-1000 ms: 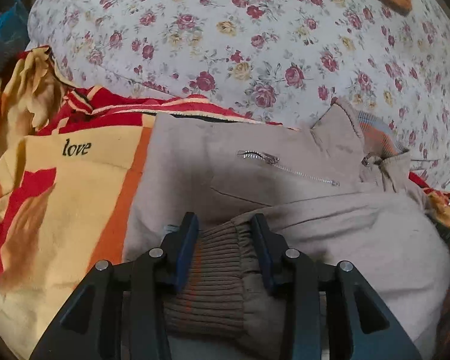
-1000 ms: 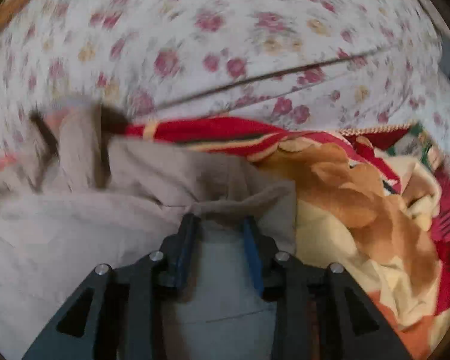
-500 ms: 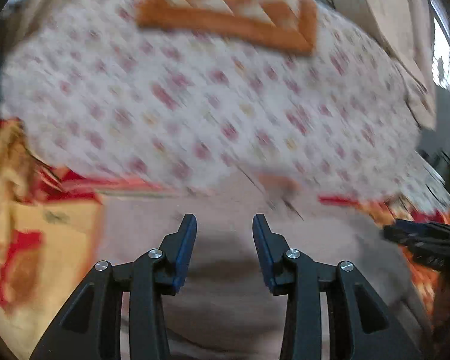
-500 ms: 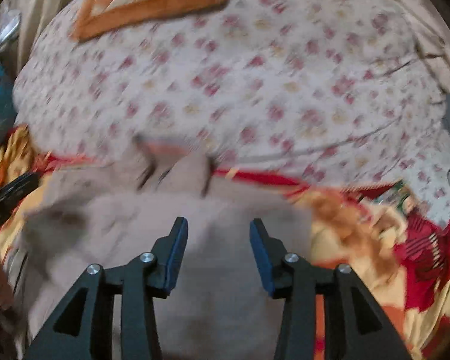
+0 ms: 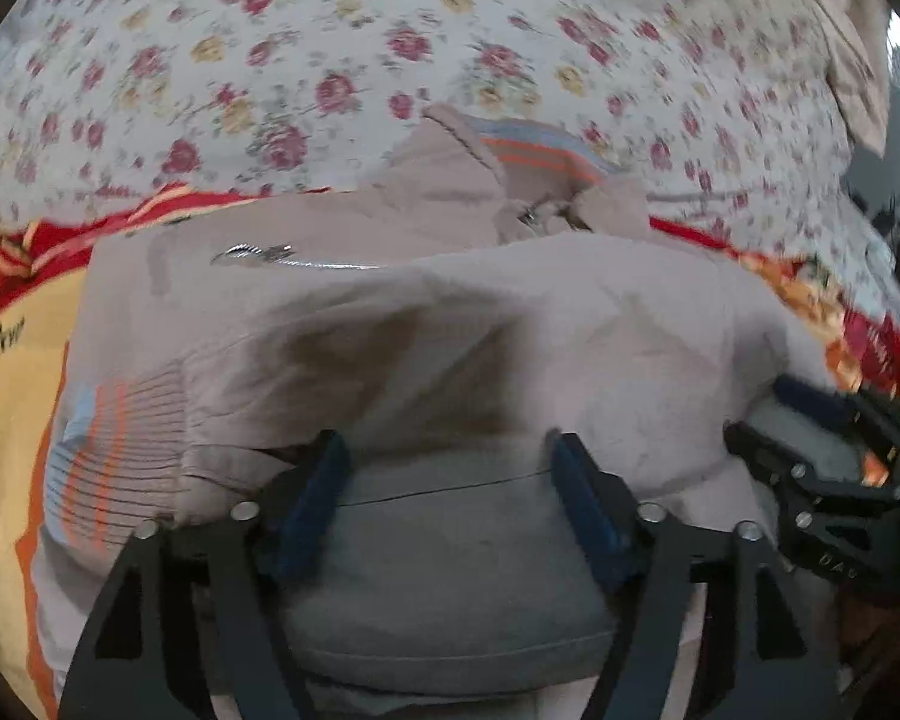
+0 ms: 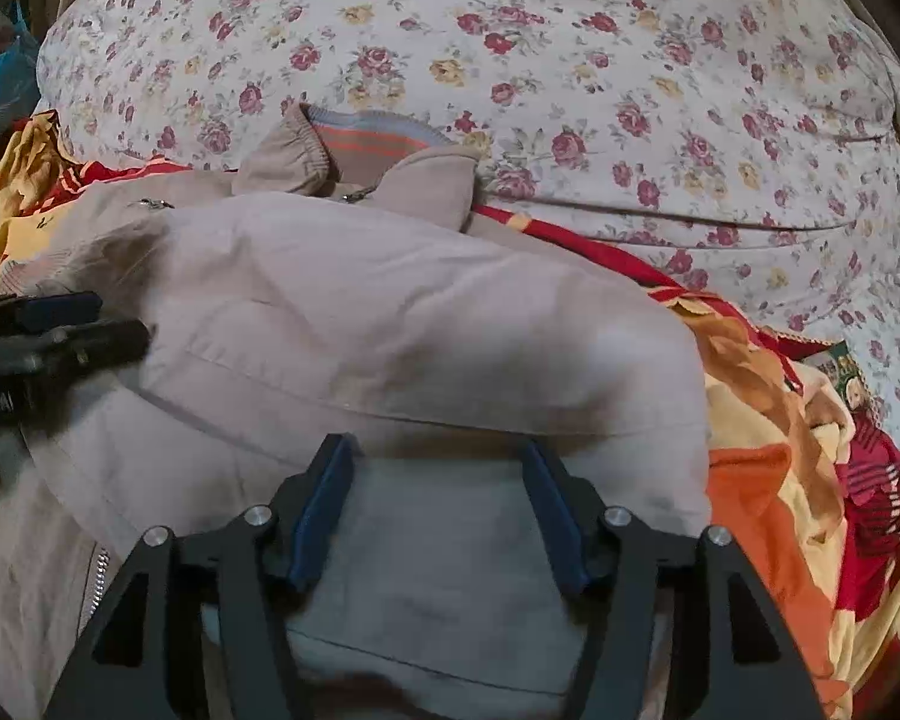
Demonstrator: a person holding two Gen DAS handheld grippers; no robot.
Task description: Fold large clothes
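A beige zip jacket (image 5: 450, 324) with a grey lining and a striped ribbed collar (image 5: 534, 147) lies part-folded on a bed; it also shows in the right wrist view (image 6: 390, 324). My left gripper (image 5: 447, 474) is open, its jaws wide apart over the grey lining at the jacket's near edge, holding nothing. My right gripper (image 6: 435, 471) is open too, over the same near edge further right. Each gripper shows in the other's view: the right one at the right edge (image 5: 834, 456), the left one at the left edge (image 6: 48, 330).
The jacket rests on a yellow, red and orange printed blanket (image 6: 810, 480), also visible in the left wrist view (image 5: 12, 396). Behind it lies a white floral bedsheet (image 6: 570, 72), seen from the left too (image 5: 390, 48). A ribbed striped cuff (image 5: 108, 456) lies at the left.
Both grippers let go of the jacket parts they held a second ago and now stand wide open. They swung up, then came back down low over the jacket's near edge.
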